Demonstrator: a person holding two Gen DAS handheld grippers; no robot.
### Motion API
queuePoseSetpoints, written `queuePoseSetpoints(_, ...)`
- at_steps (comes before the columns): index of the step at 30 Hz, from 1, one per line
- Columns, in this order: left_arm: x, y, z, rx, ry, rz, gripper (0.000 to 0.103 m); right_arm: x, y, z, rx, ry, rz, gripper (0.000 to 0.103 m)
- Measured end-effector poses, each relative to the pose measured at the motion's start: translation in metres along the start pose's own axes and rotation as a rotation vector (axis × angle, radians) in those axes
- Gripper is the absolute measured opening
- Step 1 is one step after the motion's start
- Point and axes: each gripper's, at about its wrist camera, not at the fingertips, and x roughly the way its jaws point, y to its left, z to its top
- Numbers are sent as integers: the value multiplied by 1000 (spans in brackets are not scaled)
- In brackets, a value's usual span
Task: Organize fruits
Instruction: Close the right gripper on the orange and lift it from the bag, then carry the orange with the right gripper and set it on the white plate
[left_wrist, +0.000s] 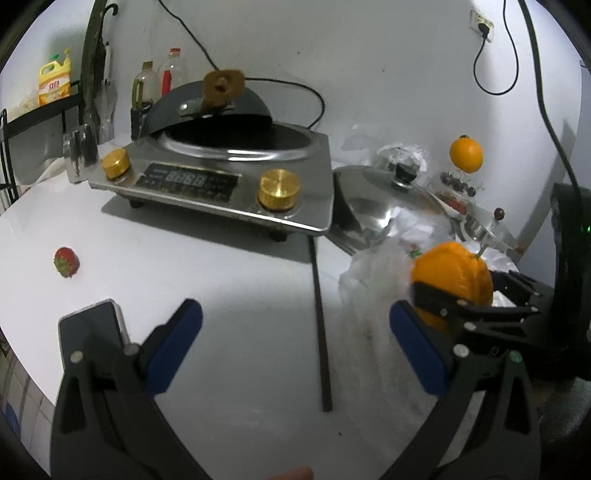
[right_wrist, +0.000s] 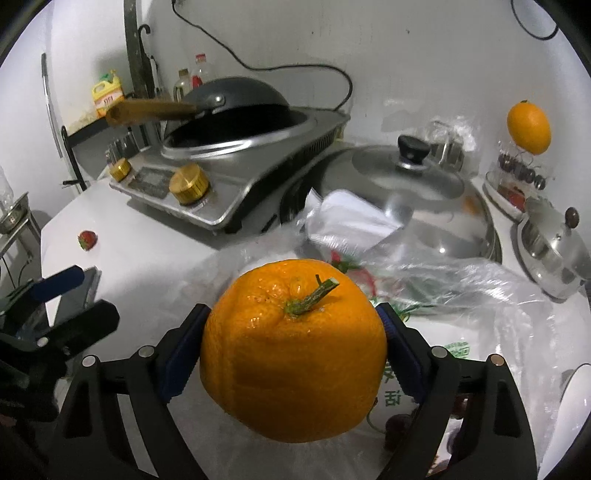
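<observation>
Right wrist view: right gripper (right_wrist: 293, 343) pinches one orange (right_wrist: 293, 350) between its pads; left gripper (left_wrist: 295, 332) spread, nothing between. Two oranges, one strawberry (left_wrist: 67, 261).

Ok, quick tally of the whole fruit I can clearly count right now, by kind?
Oranges: 2, one held in the right tongs, one up on the fruit stand
Strawberries: 1, lying loose on the counter
Total: 3
Small dark fruits on the stand are too small to count.
</observation>
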Motion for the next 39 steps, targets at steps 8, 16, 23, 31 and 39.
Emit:
queuePoseSetpoints(8, -22, -17, 1, 26, -36, -9, 102, -36, -3, 3, 10, -57, -3, 90)
queuePoseSetpoints(16, -44, -44, 0, 58, -64, -29, 102, -75, -16, -6, 28, -106, -16, 90)
queuePoseSetpoints(23, -58, -72, -5, 90, -75, -51, 102, -102, -35, -22, 59, -125, -46, 90)
queuePoseSetpoints(31, -66, -106, -11, 128, -74, -79, 102, -127, -61, -42, 100, -147, -74, 90)
queuePoseSetpoints(39, -70, -138, -14, 168, -73, -94, 102, -146, -93, -62, 147, -156, -111, 90)
